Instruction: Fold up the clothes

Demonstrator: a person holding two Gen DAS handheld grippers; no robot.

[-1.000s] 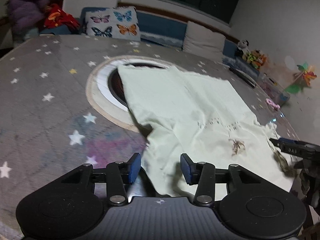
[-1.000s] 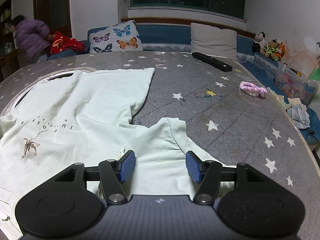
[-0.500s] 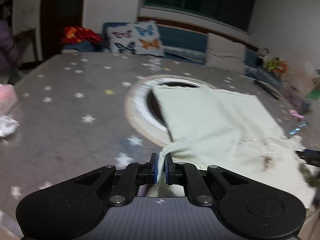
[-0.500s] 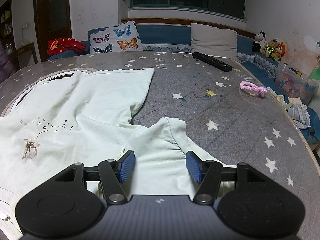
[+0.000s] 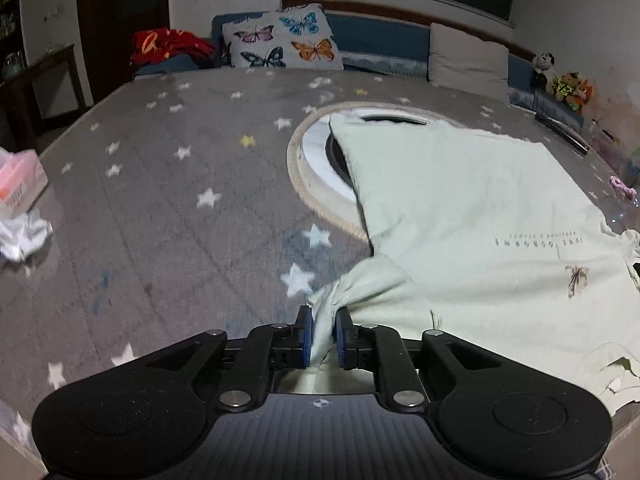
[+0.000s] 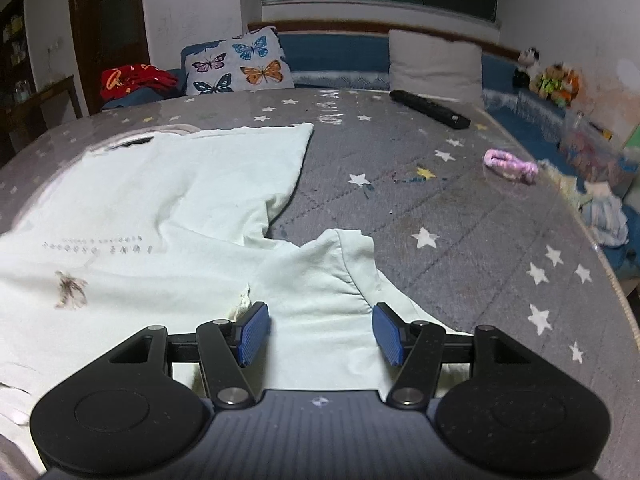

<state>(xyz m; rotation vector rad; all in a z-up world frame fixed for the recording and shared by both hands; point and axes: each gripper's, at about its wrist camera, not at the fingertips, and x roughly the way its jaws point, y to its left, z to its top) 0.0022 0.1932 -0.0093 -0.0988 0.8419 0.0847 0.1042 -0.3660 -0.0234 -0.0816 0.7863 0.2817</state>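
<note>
T-shirt (image 5: 460, 208), pale green, lies spread print side up on the star-patterned grey counter (image 5: 160, 200), its far hem partly covering a round white-rimmed inset (image 5: 316, 160). Left tool (image 5: 322, 336): blue pads clamped together on a bunched sleeve (image 5: 376, 284), which rises in folds from the counter. Right tool (image 6: 320, 332): pads wide apart, poised over the other sleeve (image 6: 328, 276), which lies flat; whether they touch the cloth cannot be told. Small lettering (image 6: 96, 246) and a brown motif (image 6: 70, 290) mark the chest. A black remote (image 6: 430, 109) and a pink band (image 6: 510, 164) lie well apart from the shirt, on the counter's far right. A butterfly cushion (image 6: 238, 66) stands behind.
</note>
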